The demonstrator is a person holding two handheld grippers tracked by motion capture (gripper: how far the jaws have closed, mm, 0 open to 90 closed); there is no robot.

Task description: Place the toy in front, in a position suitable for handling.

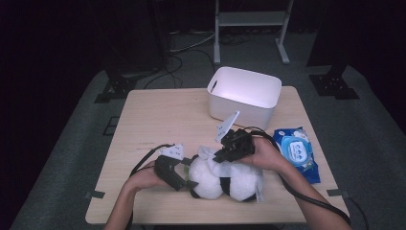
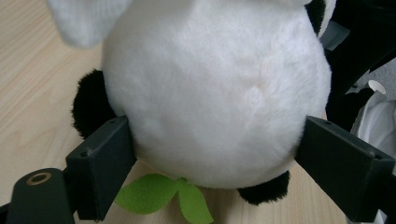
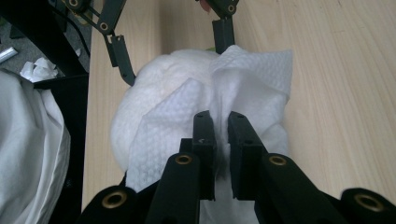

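A black-and-white panda plush lies near the table's front edge. My left gripper comes in from the left, its jaws pressed on either side of the plush's white round body. A green felt leaf pokes out beneath the plush. A white wipe is draped over the top of the plush. My right gripper is shut on a fold of that wipe, with the pinch seen close up between its jaws. Beyond the wipe, the left gripper flanks the plush.
A white plastic bin stands at the back of the wooden table. A blue pack of wipes lies at the right edge, close to my right hand. Dark stand bases sit on the floor beyond the table.
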